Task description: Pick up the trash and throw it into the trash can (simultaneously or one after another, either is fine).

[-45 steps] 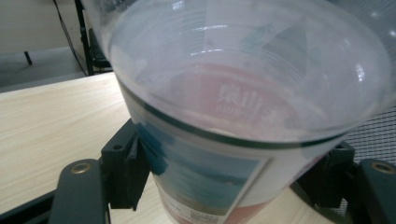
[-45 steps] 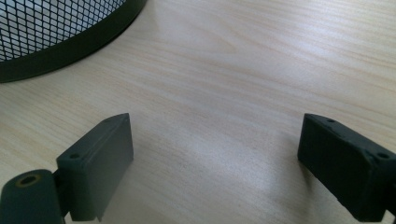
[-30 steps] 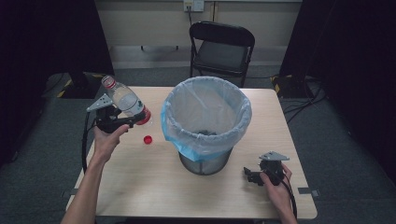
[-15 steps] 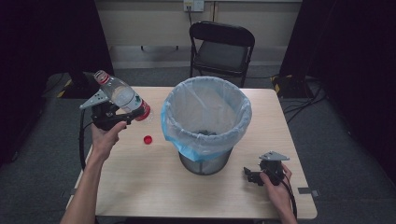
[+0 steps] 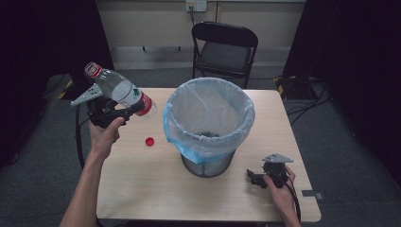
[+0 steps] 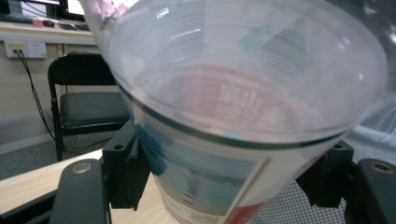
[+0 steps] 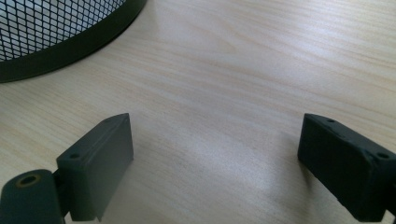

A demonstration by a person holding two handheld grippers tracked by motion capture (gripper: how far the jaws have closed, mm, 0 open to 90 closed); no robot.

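Left gripper (image 5: 124, 111) fingers (image 6: 123, 172) clamped on a clear plastic bottle (image 5: 118, 90), held tilted in the air above the tabletop's (image 5: 142, 184) left edge, neck up and away from the bin (image 5: 208, 123). Red cap (image 5: 150, 141) lies on the tabletop just left of the bin. Right gripper (image 7: 215, 163) fingers spread apart, holding nothing, low over the tabletop near the bin's base.

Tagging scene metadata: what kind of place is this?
Probably a lab or studio recording bay: bare wooden table, dark curtains on both sides, a lone folding chair by a wall socket.
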